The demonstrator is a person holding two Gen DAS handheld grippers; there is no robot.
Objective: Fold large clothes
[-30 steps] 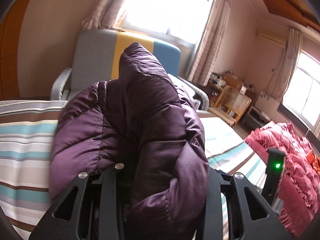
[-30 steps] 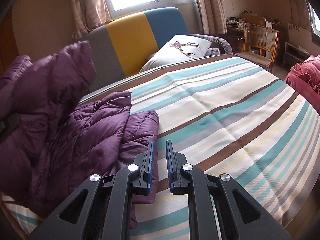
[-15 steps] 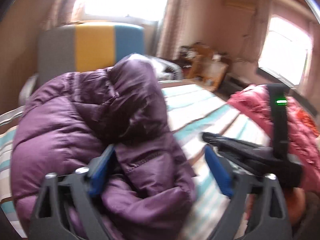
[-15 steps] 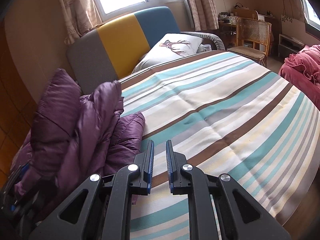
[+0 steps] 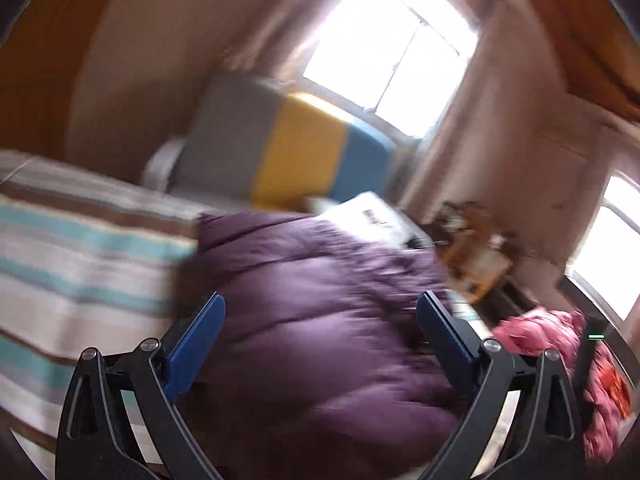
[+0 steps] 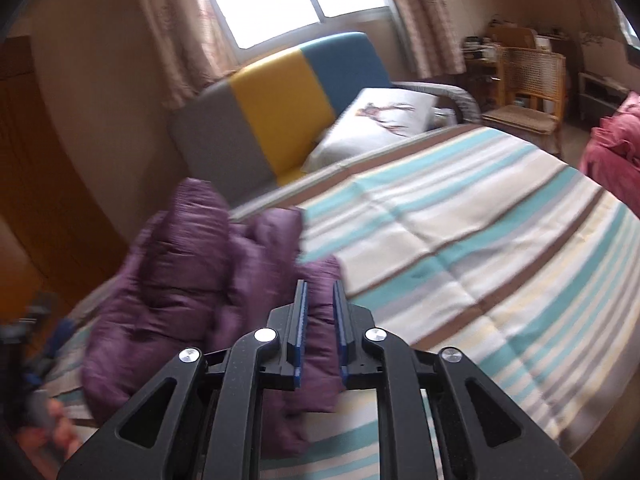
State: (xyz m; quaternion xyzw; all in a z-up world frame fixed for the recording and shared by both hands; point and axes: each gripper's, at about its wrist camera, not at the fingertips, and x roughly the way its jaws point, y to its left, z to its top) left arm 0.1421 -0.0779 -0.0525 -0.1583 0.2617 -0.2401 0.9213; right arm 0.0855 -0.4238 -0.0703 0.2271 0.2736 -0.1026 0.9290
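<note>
Left wrist view: purple down jacket (image 5: 320,320) let go, lying bunched on the striped bedspread (image 5: 80,248).
Left gripper (image 5: 320,332) stands wide, empty, jacket below and beyond its blue pads; frame blurred. Right gripper (image 6: 319,320) has just been opening to a narrow gap; jacket cloth shows behind the slit, no pinch visible, so it reads as released. Jacket heaped at the bed's left edge near the colour-block sofa (image 6: 280,100). Step: between folds. Next likely needs both grippers picking a hem or sleeve edge and spreading the heap flat first.
</note>
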